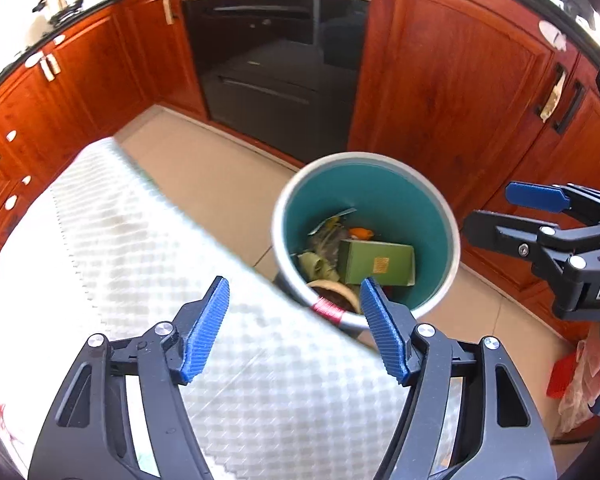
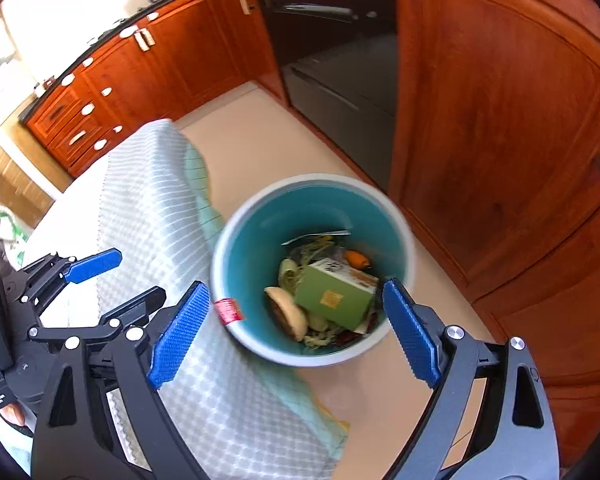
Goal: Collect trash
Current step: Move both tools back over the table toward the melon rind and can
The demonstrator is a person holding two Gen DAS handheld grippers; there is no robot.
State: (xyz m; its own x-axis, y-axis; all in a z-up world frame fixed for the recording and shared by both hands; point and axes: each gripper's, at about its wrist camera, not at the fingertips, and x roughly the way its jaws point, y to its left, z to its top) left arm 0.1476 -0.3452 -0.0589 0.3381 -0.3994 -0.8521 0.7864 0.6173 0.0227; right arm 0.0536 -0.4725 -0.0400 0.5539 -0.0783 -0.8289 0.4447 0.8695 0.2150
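In bin (image 2: 236,248): green box (image 2: 334,300), label unreadable; L claw (image 1: 294,326), R claw (image 2: 296,332) spread, empty.

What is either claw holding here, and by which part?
Nothing: the left claw and right claw both stand open and empty above the round teal-lined trash bin.

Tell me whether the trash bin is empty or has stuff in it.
Partly filled: the bin holds a green box, a bun and scraps at the bottom.

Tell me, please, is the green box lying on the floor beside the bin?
No, the green box lies inside the teal bin, among the other trash.
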